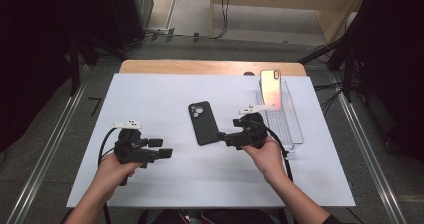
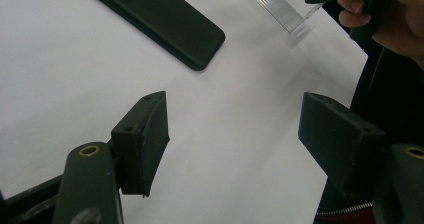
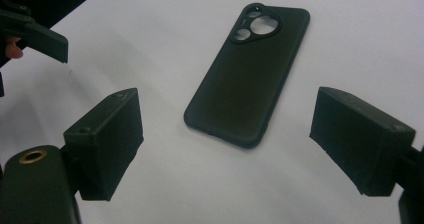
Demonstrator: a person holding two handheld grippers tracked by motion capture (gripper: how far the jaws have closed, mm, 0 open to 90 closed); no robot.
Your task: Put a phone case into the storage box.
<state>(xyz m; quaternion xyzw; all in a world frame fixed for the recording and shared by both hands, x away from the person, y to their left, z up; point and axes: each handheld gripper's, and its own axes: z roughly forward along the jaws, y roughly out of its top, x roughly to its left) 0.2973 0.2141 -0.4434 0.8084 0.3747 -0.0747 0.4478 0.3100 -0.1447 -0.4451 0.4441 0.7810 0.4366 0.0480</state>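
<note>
A black phone case (image 1: 202, 122) lies flat on the white table (image 1: 165, 94), camera cut-out at its far end; it also shows as the case (image 3: 247, 74) and the case (image 2: 165, 19). My right gripper (image 1: 220, 135) sits just right of the case's near end, pointing left at it, jaws open and empty; in its own view the right gripper (image 3: 225, 149) frames the case's near end. My left gripper (image 1: 164, 148) rests at the front left, open and empty, seen as the left gripper (image 2: 232, 144) over bare table. A phone (image 1: 270, 88) stands upright in a clear stand (image 1: 285, 121).
The clear stand (image 2: 280, 6) lies close behind my right hand. The table's wooden far edge (image 1: 210, 66) and metal rails (image 1: 45, 149) border the work area. Dark equipment stands at both back corners.
</note>
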